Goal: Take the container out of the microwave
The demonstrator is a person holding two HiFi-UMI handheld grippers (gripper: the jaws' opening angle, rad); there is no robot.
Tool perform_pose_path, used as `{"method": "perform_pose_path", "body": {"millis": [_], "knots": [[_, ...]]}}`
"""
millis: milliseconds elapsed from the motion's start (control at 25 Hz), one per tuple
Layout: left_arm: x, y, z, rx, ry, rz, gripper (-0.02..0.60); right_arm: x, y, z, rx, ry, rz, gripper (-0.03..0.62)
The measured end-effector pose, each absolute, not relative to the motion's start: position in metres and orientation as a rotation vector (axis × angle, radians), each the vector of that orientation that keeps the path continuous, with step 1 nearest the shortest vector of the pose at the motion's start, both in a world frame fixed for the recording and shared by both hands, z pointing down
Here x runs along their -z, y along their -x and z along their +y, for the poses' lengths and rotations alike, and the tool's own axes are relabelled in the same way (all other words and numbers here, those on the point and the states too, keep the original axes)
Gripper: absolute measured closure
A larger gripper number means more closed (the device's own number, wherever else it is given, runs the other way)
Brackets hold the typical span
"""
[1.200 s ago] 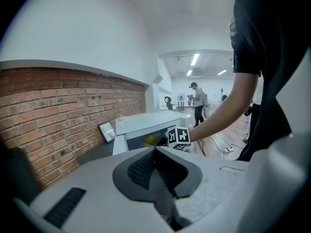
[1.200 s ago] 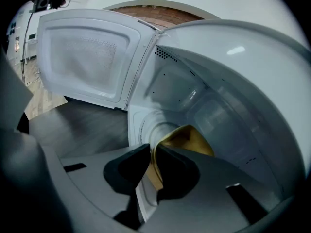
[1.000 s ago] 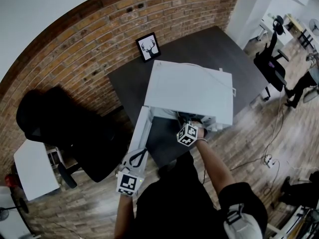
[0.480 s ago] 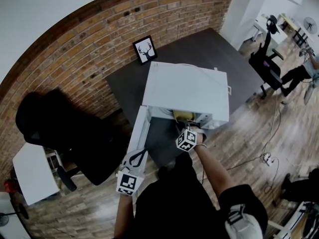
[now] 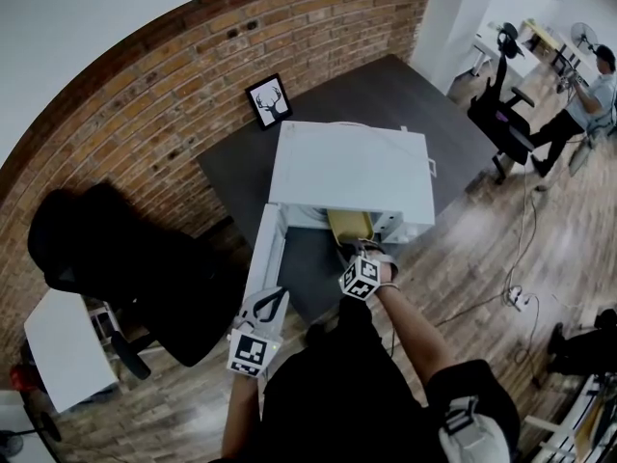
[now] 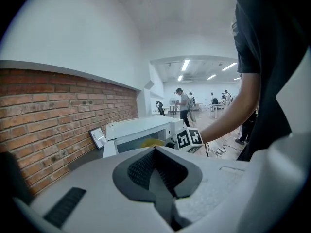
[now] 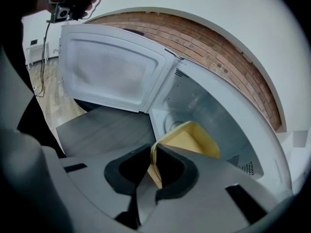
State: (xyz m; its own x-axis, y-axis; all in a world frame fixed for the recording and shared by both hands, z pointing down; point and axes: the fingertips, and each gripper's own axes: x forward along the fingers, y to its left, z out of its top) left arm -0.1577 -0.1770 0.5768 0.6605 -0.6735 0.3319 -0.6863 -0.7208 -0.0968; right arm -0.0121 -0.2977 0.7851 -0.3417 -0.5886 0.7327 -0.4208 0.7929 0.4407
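Outward from the microwave (image 5: pixel 347 172) the yellow container (image 5: pixel 350 226) has slid, now partly past the opening. The right gripper (image 7: pixel 153 168) is closing its jaws on the container's rim, while the left gripper (image 6: pixel 156 169) is closed and empty. Best to keep pulling straight and level.

Black short-sleeved shirt (image 5: pixel 337 394), thin pale band (image 5: pixel 389 281) at right wrist, forearms bare

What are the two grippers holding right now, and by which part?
The right gripper, its jaws closing, pinches the yellow container by its near rim at the microwave opening. The left gripper holds nothing, jaws together.
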Motion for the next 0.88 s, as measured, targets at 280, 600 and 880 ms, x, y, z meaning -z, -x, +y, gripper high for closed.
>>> {"method": "perform_pose_path", "body": {"millis": [280,600,880], "knots": [[-0.576,0.153,-0.171,-0.532,-2.858,-1.107,0.578,-0.775,0.013,-0.279,0.21,-0.77,-1.989,0.557],[-0.579,0.148,-0.166,-0.516,-2.884,-1.05,0.578,-0.763,0.013,-0.263,0.208,-0.804,-2.003,0.557],[-0.583,0.147,-0.163,-0.52,-2.892,-1.015,0.578,-0.751,0.018,-0.252,0.196,-0.801,-2.02,0.559]]}}
